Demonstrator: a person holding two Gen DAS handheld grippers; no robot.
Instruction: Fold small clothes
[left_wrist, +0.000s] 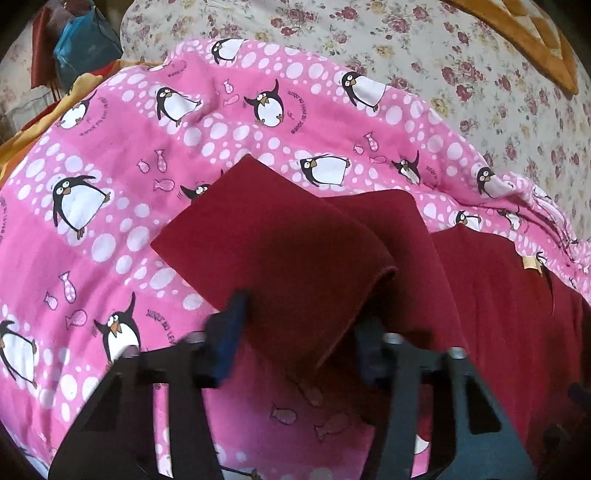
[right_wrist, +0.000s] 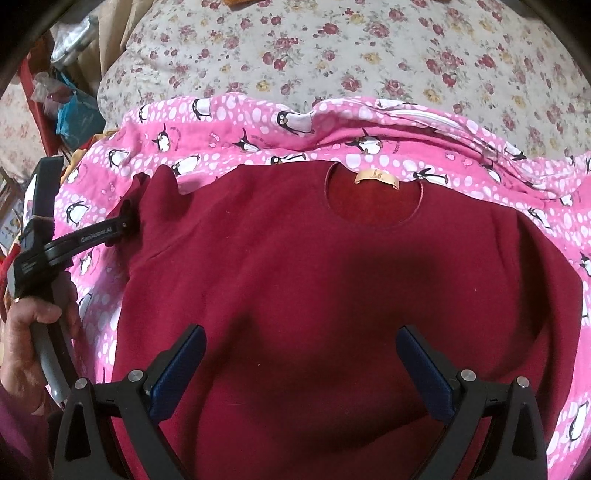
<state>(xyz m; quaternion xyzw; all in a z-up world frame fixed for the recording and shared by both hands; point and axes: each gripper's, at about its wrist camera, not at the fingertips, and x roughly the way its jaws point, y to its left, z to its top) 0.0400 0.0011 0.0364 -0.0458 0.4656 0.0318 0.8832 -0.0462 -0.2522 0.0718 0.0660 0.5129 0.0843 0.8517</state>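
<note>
Left gripper (left_wrist: 299, 339): jaws partly closed around the sleeve (left_wrist: 280, 251) of the dark red sweater (right_wrist: 332, 295); sleeve edge between the pads, blurred, firm contact not certain. Right gripper (right_wrist: 301, 369): jaws wide apart, nothing held, poised over the sweater's lower middle. Sweater lies flat, front up, on a pink penguin blanket (left_wrist: 110, 147) over a floral bed sheet (right_wrist: 369, 55). Right wrist view alone shows the round neckline with tan label (right_wrist: 376, 179), the hand (right_wrist: 26, 354) on the left gripper's handle, and that gripper's tip at the bunched sleeve. Left wrist view alone shows the sleeve lifted and folded over. A blue bag (left_wrist: 86, 48) sits past the bed; contents unclear.
</note>
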